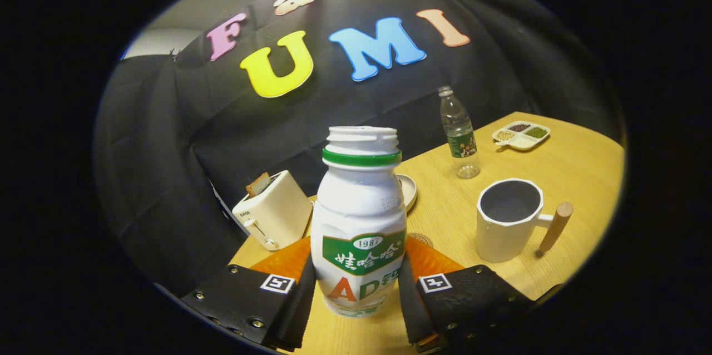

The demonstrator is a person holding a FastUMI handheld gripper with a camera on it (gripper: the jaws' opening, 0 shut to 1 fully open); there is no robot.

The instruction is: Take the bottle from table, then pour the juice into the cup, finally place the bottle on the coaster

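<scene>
1. A wooden table [562,177] stands before the black cloth wall
2. The gripper [357,288] is clamped on the white bottle [359,216], both fingers pressing its lower sides; the bottle is uncapped and upright, its base hard to judge against the table
3. The cup [509,218] sits to the right, just ahead of the fingers
4. A coaster [421,240] peeks out behind the bottle, mostly hidden
5. A toaster [272,210] and clear bottle [460,132] stand beyond

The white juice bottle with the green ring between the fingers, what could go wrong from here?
1. The white plastic juice bottle with the green neck ring has no cap, so a tilt during the lift could spill juice on the wooden table.
2. The fingers press its sides low down, near the base; the bottle might pivot in the gripper.
3. The white faceted cup with the wooden handle stands close by; a swing could knock it.
</scene>
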